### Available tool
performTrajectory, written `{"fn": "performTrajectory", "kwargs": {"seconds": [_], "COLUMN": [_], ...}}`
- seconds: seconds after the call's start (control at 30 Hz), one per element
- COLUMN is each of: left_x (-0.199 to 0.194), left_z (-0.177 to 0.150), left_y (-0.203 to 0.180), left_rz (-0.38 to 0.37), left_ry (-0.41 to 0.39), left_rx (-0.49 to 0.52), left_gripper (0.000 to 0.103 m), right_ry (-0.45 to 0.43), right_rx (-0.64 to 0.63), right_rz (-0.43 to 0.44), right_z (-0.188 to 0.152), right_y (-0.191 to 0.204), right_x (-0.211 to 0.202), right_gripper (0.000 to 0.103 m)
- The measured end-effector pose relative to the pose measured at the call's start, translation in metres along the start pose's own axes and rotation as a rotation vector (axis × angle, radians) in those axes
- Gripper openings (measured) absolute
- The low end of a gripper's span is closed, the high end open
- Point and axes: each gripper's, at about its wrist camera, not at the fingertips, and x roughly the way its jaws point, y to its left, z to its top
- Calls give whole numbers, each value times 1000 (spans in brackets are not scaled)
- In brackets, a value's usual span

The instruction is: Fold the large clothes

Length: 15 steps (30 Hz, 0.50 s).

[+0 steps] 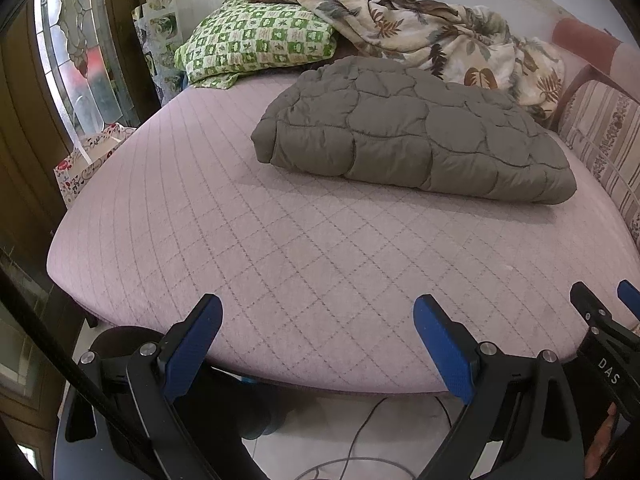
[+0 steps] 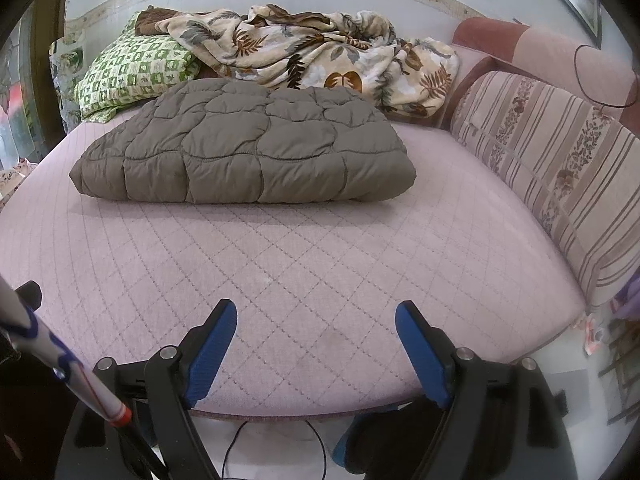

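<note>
A grey-brown quilted garment [image 1: 416, 128] lies folded into a thick rectangle on the pink quilted mattress [image 1: 256, 248]; it also shows in the right wrist view [image 2: 248, 148], on the mattress [image 2: 320, 272]. My left gripper [image 1: 318, 312] is open and empty, held over the mattress's near edge, well short of the garment. My right gripper [image 2: 316, 316] is open and empty, also at the near edge. The right gripper's fingers [image 1: 592, 308] show at the right side of the left wrist view.
A green checked pillow [image 1: 256, 44] and a crumpled leaf-print blanket [image 1: 436, 36] lie at the back by the wall. A striped sofa back [image 2: 560, 168] borders the right side. Cables [image 2: 276, 452] lie on the floor below. A floral bag [image 1: 88, 164] stands at the left.
</note>
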Motion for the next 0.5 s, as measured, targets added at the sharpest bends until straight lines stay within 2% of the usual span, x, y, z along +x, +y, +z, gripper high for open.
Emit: {"fn": "performTrajectory", "kwargs": {"seconds": [0.3, 0.5], "left_x": [16, 29], "left_z": [19, 25], "left_y": [17, 25], "left_rz": [44, 54], "left_ry": [-10, 9], "left_rx": [-24, -29], "left_gripper": [96, 96], "right_ry": [0, 21], "right_rx": [-25, -18], "right_rz": [21, 25], "right_z": [18, 28], "right_y": [7, 11], "right_x": [8, 22], "right_gripper": [86, 87]}}
